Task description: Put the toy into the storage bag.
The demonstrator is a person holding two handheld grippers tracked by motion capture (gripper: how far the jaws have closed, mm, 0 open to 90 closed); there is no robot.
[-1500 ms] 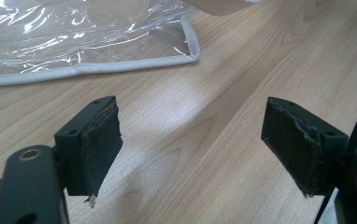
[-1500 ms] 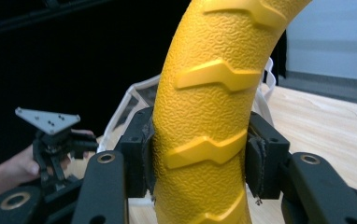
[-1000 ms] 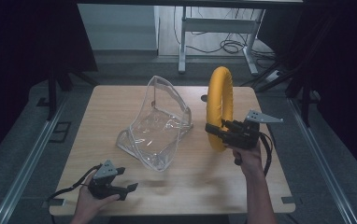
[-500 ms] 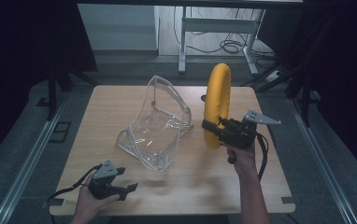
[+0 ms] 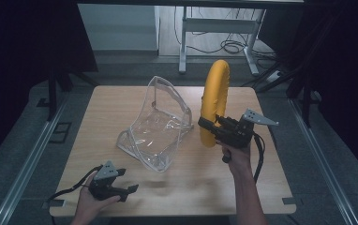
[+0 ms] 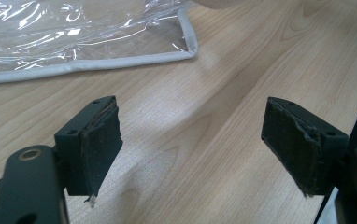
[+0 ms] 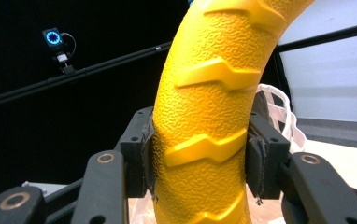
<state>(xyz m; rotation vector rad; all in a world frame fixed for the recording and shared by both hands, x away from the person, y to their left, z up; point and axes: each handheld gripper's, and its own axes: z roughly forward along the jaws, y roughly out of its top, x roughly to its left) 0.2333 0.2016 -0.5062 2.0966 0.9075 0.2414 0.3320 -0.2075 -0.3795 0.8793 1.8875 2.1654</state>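
Nearest you, your left gripper (image 5: 129, 189) rests low at the front left of the wooden table (image 5: 271, 187), its jaws spread wide apart with nothing between them; in the left gripper view bare wood shows between the pads (image 6: 99, 142). Just beyond it lies the clear plastic bag (image 5: 156, 124) with its grey-trimmed edge, standing open near the table's middle. To its right, your right gripper (image 5: 203, 123) is clamped on the lower part of the yellow ring (image 5: 213, 101), which stands upright beside the bag. In the right gripper view its textured, ridged surface sits squeezed between both pads (image 7: 147, 156).
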